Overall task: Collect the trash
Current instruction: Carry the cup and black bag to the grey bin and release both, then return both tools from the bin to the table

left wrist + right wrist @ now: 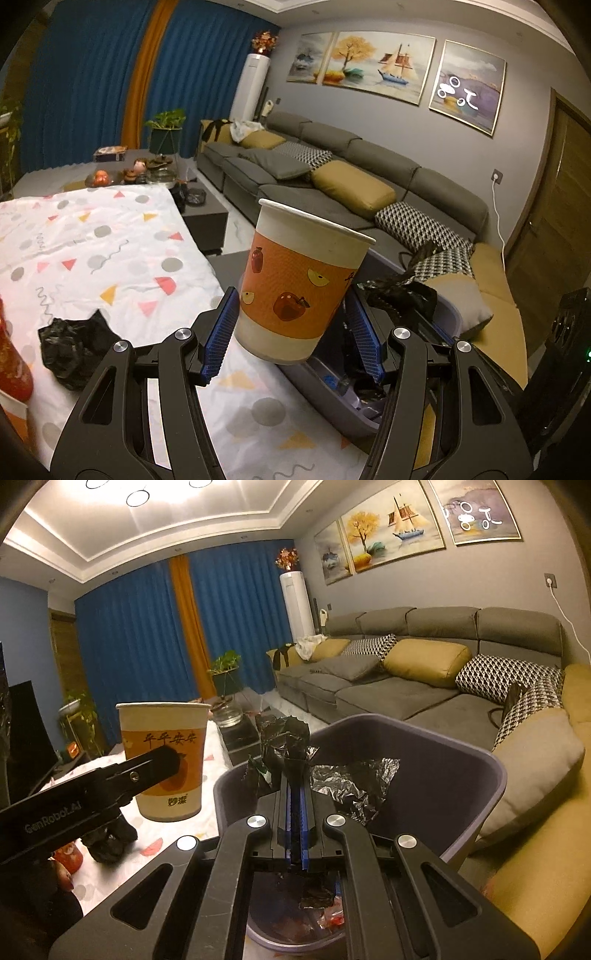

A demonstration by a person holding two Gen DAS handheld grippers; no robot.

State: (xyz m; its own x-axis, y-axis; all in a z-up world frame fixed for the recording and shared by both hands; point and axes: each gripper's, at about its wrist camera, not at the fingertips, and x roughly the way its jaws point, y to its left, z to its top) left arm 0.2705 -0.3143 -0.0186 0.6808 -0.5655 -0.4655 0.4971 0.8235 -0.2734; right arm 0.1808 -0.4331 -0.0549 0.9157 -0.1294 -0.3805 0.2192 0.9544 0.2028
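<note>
My left gripper (291,332) is shut on a paper cup (299,288) with an orange fruit-print band, its blue pads pressing the lower sides. The cup hangs upright and slightly tilted over the table's edge, beside a grey-purple trash bin (332,402). The right wrist view shows the same cup (164,738) with one left finger (155,764) across it. My right gripper (295,775) is shut on a crumpled black plastic sheet (288,742), held over the bin's (495,771) open mouth. Wrappers lie at the bin's bottom (325,904).
A second crumpled black bag (74,347) lies on the patterned tablecloth (110,240), seen also as the black bag (110,842). A red container (11,362) stands at the table's left edge. A grey sofa (332,177) with cushions runs behind the bin.
</note>
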